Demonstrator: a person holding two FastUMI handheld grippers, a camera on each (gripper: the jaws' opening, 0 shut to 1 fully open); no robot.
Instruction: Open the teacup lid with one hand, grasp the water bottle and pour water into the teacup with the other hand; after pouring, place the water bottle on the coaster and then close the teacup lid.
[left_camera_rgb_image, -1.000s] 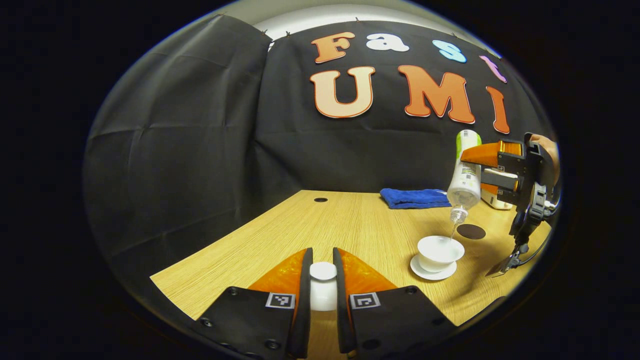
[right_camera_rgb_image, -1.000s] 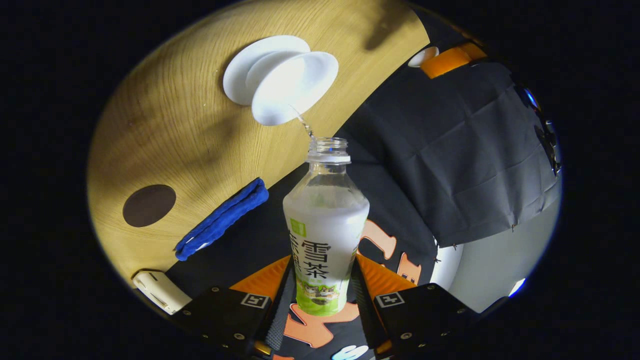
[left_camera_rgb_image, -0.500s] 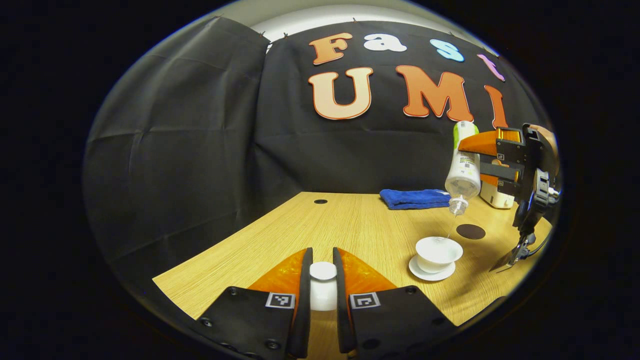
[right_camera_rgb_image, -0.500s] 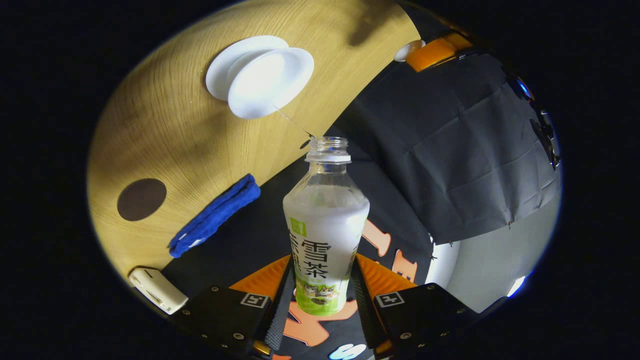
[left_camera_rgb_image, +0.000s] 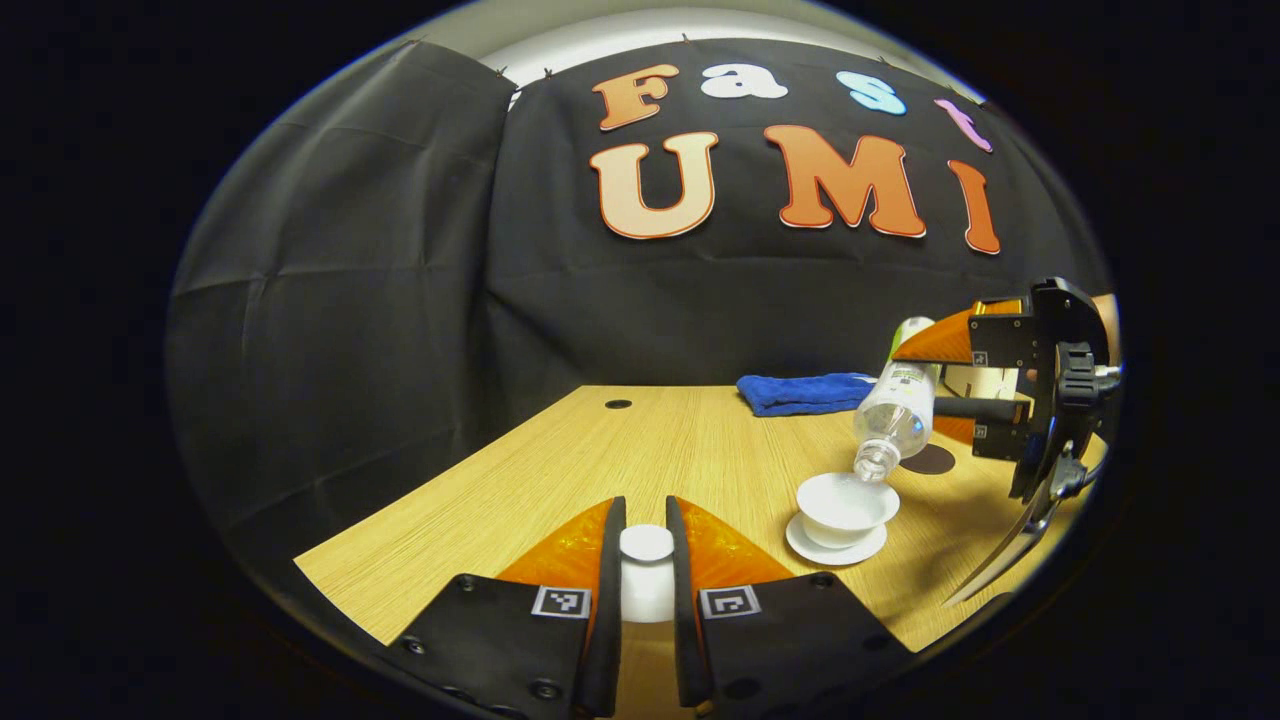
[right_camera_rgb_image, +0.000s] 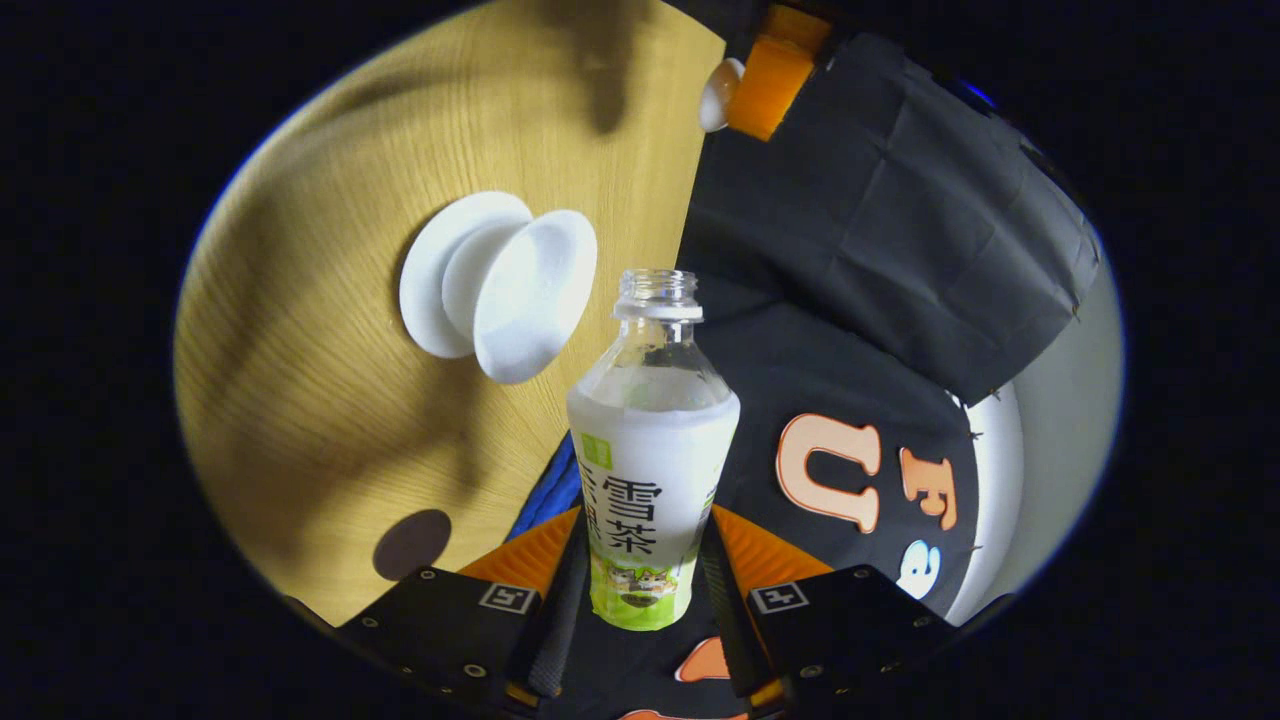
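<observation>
My left gripper (left_camera_rgb_image: 645, 520) is shut on the white teacup lid (left_camera_rgb_image: 646, 575), held above the near part of the table. The open white teacup (left_camera_rgb_image: 845, 502) stands on its saucer (left_camera_rgb_image: 835, 547) to the right. My right gripper (right_camera_rgb_image: 642, 535) is shut on the water bottle (right_camera_rgb_image: 648, 470), which has no cap. In the left gripper view the bottle (left_camera_rgb_image: 892, 418) leans neck-down over the cup, its mouth close to the rim, gripped by the right gripper (left_camera_rgb_image: 935, 380). In the right gripper view the cup (right_camera_rgb_image: 530, 295) lies left of the bottle's mouth. The dark round coaster (left_camera_rgb_image: 928, 459) lies just behind the cup.
A folded blue cloth (left_camera_rgb_image: 805, 392) lies at the back of the wooden table (left_camera_rgb_image: 600, 470), near the black cloth wall. A small dark hole (left_camera_rgb_image: 618, 404) marks the tabletop at the back left. A hand (left_camera_rgb_image: 1105, 315) holds the right gripper. The left gripper (right_camera_rgb_image: 765, 70) shows far off.
The bottle has come down from high above the cup to just over its rim and now tilts less steeply. The thin stream seen earlier is gone. The left gripper has barely moved.
</observation>
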